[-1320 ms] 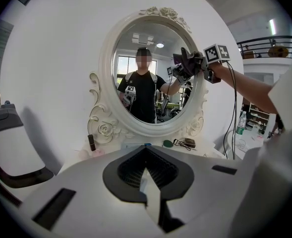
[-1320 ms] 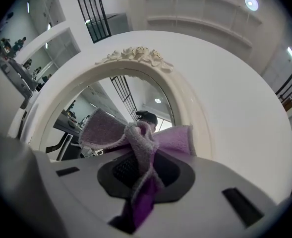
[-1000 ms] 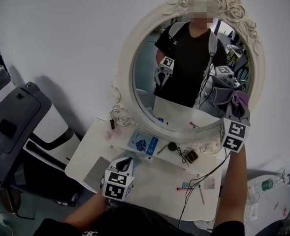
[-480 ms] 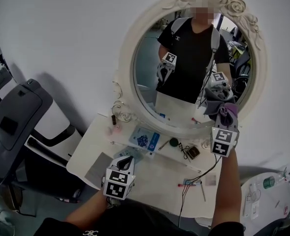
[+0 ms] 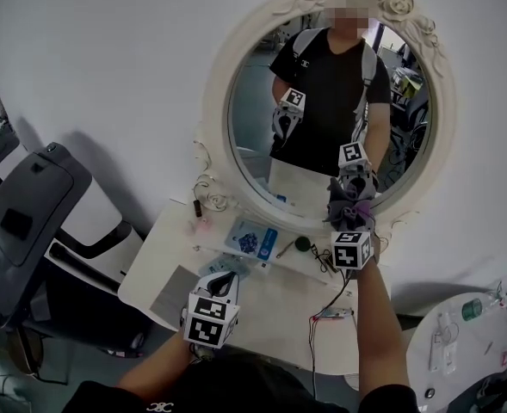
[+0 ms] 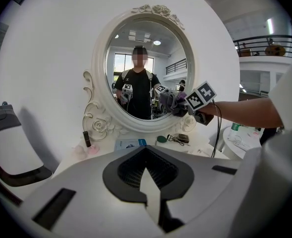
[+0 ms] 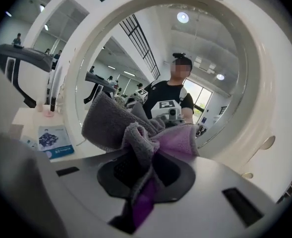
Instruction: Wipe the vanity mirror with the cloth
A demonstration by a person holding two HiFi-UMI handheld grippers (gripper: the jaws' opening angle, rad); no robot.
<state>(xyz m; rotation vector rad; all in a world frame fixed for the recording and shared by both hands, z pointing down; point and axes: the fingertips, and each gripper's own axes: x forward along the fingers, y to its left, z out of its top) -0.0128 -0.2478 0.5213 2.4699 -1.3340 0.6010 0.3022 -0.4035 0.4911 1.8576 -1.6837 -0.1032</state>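
The oval vanity mirror (image 5: 322, 101) in its white carved frame (image 5: 214, 119) stands at the back of the table. My right gripper (image 5: 349, 218) is shut on a bunched grey and purple cloth (image 5: 346, 198), which is held against the lower right of the glass. In the right gripper view the cloth (image 7: 136, 133) bulges out of the gripper (image 7: 145, 182) close to the mirror (image 7: 185, 58). My left gripper (image 5: 222, 282) hovers low over the table's front left, shut with nothing in it. The left gripper view looks past that gripper (image 6: 148, 187) to the mirror (image 6: 141, 63) and the cloth (image 6: 171, 100).
On the white table (image 5: 262, 321) lie a blue and white booklet (image 5: 251, 239), a green round lid (image 5: 302, 245), a small black device with a cable (image 5: 330, 261) and pink items (image 5: 201, 224). A dark grey machine (image 5: 29, 205) stands at left, a white round stand (image 5: 460, 334) at right.
My right gripper has carried the cloth left and down, from the mirror's right rim to the lower right of the glass. The left gripper has stayed put.
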